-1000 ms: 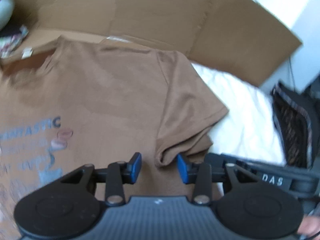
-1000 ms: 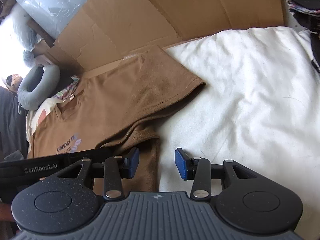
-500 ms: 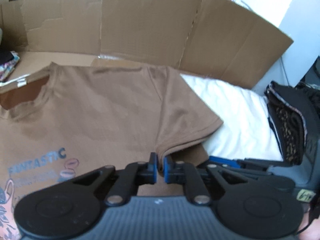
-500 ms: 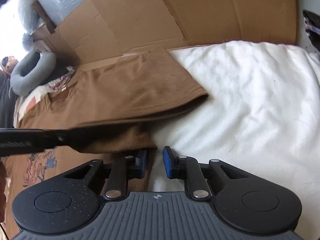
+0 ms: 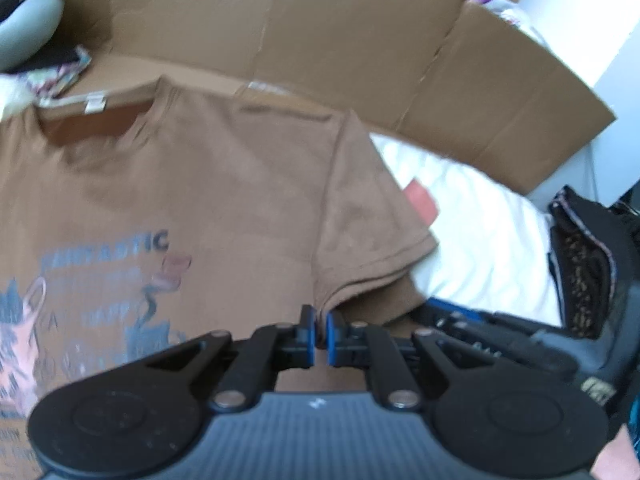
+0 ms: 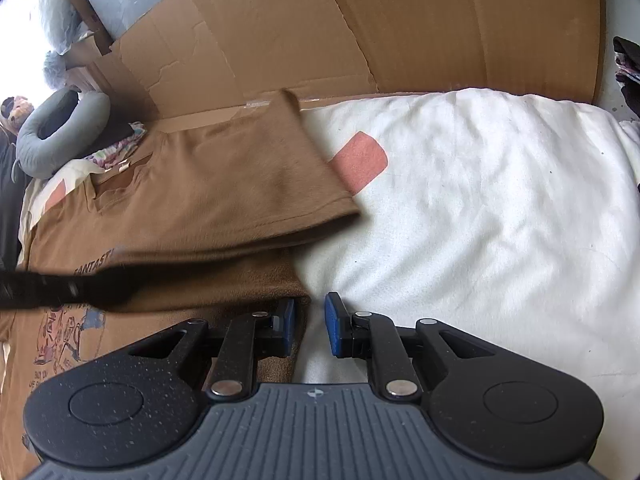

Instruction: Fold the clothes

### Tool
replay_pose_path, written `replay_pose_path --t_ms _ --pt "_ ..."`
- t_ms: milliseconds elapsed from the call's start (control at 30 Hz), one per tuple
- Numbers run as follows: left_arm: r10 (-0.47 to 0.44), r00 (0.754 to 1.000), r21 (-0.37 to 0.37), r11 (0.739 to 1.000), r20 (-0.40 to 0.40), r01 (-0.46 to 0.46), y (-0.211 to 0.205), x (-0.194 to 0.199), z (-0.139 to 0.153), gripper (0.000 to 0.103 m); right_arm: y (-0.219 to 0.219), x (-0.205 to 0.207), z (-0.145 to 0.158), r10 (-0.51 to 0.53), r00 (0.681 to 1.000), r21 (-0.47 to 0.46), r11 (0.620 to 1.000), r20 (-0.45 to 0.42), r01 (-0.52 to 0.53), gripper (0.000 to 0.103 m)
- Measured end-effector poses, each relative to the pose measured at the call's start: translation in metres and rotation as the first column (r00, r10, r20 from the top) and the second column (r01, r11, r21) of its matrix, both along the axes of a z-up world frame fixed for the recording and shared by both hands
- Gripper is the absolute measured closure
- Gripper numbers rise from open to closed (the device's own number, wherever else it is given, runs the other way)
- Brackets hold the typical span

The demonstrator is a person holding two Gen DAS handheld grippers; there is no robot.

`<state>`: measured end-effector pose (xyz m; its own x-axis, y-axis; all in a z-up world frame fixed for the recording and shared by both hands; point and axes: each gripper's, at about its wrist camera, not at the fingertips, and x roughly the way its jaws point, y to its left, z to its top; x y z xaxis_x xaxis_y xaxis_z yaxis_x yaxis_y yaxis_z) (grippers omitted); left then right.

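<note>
A brown T-shirt (image 5: 208, 200) with a blue "FANTASTIC" print lies front up on a white sheet (image 5: 480, 248). My left gripper (image 5: 319, 336) is shut on the shirt at the armpit fold under its right sleeve (image 5: 368, 240). In the right wrist view the shirt (image 6: 208, 208) lies at left, and my right gripper (image 6: 308, 326) sits at the shirt's side edge with its jaws a little apart, the left pad over the fabric and the right pad over the sheet. The left gripper's body crosses that view as a dark bar (image 6: 60, 288).
Flattened cardboard (image 6: 360, 32) stands along the back. A grey neck pillow (image 6: 60, 124) and patterned cloth lie at far left. A pile of dark clothes (image 5: 580, 264) sits at the right. A pink patch (image 6: 360, 160) shows on the sheet (image 6: 480, 200) by the sleeve.
My left gripper closed on the shirt's armpit fold and has lifted it. My right gripper narrowed from wide open to a small gap at the shirt's side edge. The sleeve shifted and uncovered the pink patch.
</note>
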<state>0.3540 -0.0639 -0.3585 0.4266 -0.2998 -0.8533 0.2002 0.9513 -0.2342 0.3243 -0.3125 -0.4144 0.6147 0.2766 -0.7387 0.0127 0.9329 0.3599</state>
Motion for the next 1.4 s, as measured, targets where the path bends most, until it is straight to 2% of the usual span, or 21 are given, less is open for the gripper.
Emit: replay_pose_path --t_ms 100,200,333,400,567,800,967,1200,1300,1400 --pt "0.022 0.999 0.013 1.000 -0.033 -0.022 0.004 -0.002 -0.015 0.096 0.000 -0.001 -0.001 0.001 1.000 0.003 1.000 0.005 -0.001 0.082" --pt "0.028 0.995 0.055 0.998 -0.099 -0.023 0.009 -0.001 -0.025 0.089 -0.002 0.000 0.000 -0.001 1.000 0.015 1.000 -0.006 0.001 0.082" --pt "-0.013 0.994 0.096 0.995 -0.111 0.023 0.018 -0.005 -0.012 0.088 -0.006 0.003 0.005 0.001 0.999 0.041 0.999 -0.053 0.001 0.081" --pt "-0.021 0.995 0.089 0.996 -0.099 0.030 0.022 -0.004 -0.001 0.088 -0.009 0.001 0.007 -0.013 0.997 0.068 0.998 -0.075 0.018 0.080" --pt "-0.052 0.998 0.071 0.996 -0.036 0.055 0.018 0.014 0.022 0.079 -0.014 -0.006 0.016 -0.020 0.997 0.106 0.994 -0.076 0.028 0.079" --pt "-0.137 0.990 0.013 0.990 0.027 0.137 -0.031 0.040 0.032 0.079 -0.026 -0.019 0.023 -0.075 0.996 0.122 0.989 -0.057 0.082 0.079" --pt "-0.209 0.976 -0.022 0.977 0.065 0.211 -0.069 0.051 0.027 0.064 -0.033 -0.027 0.023 -0.101 0.993 0.117 0.987 -0.053 0.107 0.079" --pt "-0.299 0.948 -0.001 0.954 0.108 0.300 -0.106 0.055 0.015 0.065 -0.043 -0.037 0.018 -0.136 0.989 0.129 0.981 -0.062 0.143 0.079" --pt "-0.331 0.939 0.022 0.943 0.096 0.331 -0.115 0.059 0.007 0.065 -0.045 -0.038 0.018 -0.138 0.988 0.123 0.982 -0.073 0.146 0.079" --pt "-0.327 0.943 0.032 0.945 0.061 0.326 -0.117 0.065 -0.004 0.065 -0.048 -0.041 0.020 -0.153 0.986 0.116 0.980 -0.071 0.160 0.079"
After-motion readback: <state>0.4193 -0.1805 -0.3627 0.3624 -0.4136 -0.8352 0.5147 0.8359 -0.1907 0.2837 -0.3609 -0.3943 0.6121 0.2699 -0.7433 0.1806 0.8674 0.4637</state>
